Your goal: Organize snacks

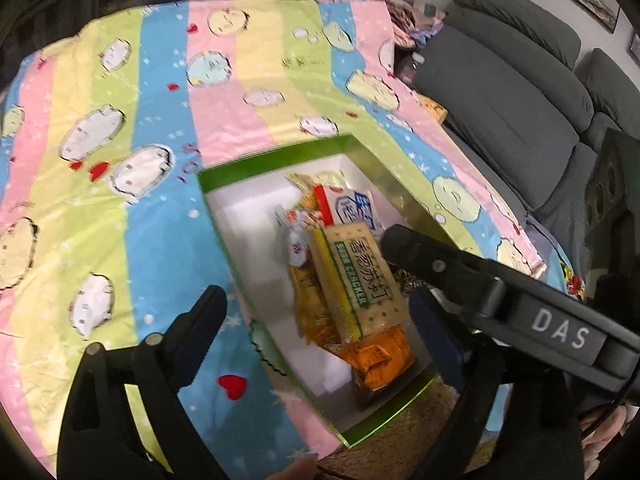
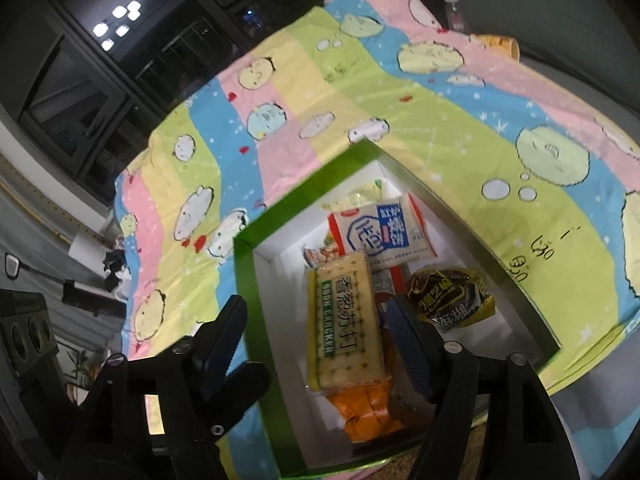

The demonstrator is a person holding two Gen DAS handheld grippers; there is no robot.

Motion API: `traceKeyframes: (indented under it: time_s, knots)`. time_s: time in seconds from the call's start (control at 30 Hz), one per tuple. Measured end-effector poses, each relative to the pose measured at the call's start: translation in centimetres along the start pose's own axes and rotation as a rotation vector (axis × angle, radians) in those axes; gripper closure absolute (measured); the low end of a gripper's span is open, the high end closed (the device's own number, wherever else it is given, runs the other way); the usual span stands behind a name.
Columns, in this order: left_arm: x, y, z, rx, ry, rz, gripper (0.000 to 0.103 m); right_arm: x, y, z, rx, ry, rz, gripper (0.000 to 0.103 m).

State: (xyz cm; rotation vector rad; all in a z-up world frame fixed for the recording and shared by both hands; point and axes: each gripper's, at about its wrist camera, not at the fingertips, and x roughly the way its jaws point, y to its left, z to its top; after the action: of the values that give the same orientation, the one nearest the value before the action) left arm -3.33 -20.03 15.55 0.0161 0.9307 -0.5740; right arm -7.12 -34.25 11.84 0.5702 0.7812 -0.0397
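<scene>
A green-rimmed box [image 1: 280,152] with a white inside sits on the striped cloth; it also shows in the right wrist view [image 2: 244,280]. Several snack packs lie in it. A soda cracker pack [image 1: 360,276] lies on top, also seen in the right wrist view [image 2: 344,320], over an orange pack [image 2: 368,412]. A white and blue pack [image 2: 384,232] and a dark brown pack [image 2: 448,296] lie beside them. My left gripper [image 1: 316,304] is open and empty above the box. My right gripper [image 2: 316,316] is open around the cracker pack's level, holding nothing. The right gripper's finger [image 1: 440,264] reaches in from the right in the left wrist view.
The pastel striped cloth [image 1: 160,120] with cartoon prints covers the table. A grey sofa [image 1: 500,92] stands to the right with a clothes pile [image 1: 404,12] behind. A dark window [image 2: 100,60] is to the left. A speaker [image 1: 612,184] stands at the right.
</scene>
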Motion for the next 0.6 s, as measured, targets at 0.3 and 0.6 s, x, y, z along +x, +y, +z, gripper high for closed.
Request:
traceKeyframes:
  time_s: [0.3, 0.6]
  knots:
    - [-2.8, 1.3, -0.5, -0.025, -0.055, 0.048, 0.001, -2.7, 1.6, -0.5, -0.039, -0.068, -0.052, 0.022]
    - [-3.4, 2.4, -1.2, -0.052, -0.048, 0.057, 0.001, -3.2, 2.1, -0.9, -0.053, -0.071, -0.069, 0.022]
